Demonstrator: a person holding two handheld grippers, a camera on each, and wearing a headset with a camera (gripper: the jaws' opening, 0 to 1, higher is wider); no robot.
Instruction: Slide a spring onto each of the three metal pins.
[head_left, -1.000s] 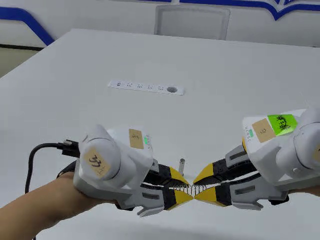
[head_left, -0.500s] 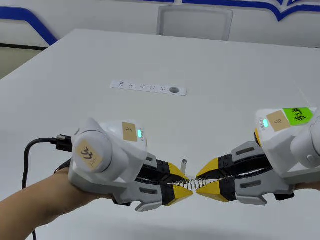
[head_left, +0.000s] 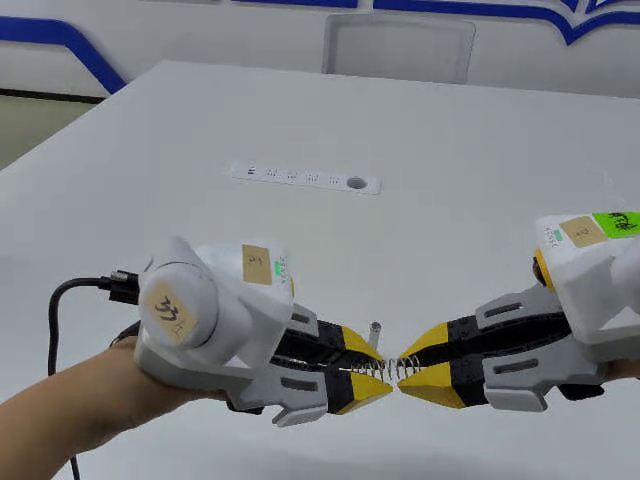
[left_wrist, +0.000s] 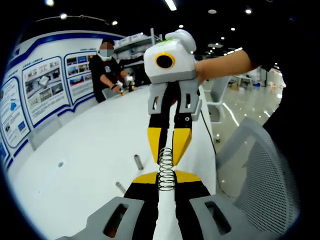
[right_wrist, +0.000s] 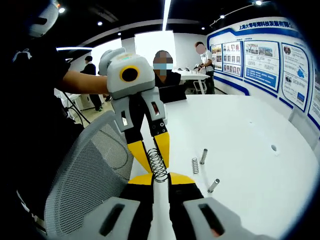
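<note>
**Spring pinched end to end between two sets of jaws**

Head view: The spring (head_left: 395, 371), a small coil of bright wire, lies level above the matte white worktop (head_left: 450, 200). The left gripper (head_left: 380, 372) comes in from 9 o'clock of it and the right gripper (head_left: 408, 366) from 3 o'clock. Each has its yellow-tipped jaws closed down on one end of the coil. Just behind the spring, at 12 o'clock, one plain metal pin (head_left: 375, 329) stands upright. Farther off at 11 o'clock lies a flat white power strip (head_left: 305, 178).

Left gripper view: Its own jaws are pinched almost together on the near turns. The far end sits in the right gripper's tips at 12 o'clock. Two pins (left_wrist: 138, 162) stand on the worktop at 9 o'clock.

Right gripper view: This is the same hold from the other end, with the jaws nearly closed on the coil. At 3 o'clock a second spring (right_wrist: 195, 165) stands upright between two bare pins. Whether it sits on a pin cannot be told.

The spring looks very light and flexible, and its smooth wire is likely slippery. Squeezed at mid-length it would probably buckle or flick away. A gentle hold on the end turns seems best, as it leaves the bore open.
</note>
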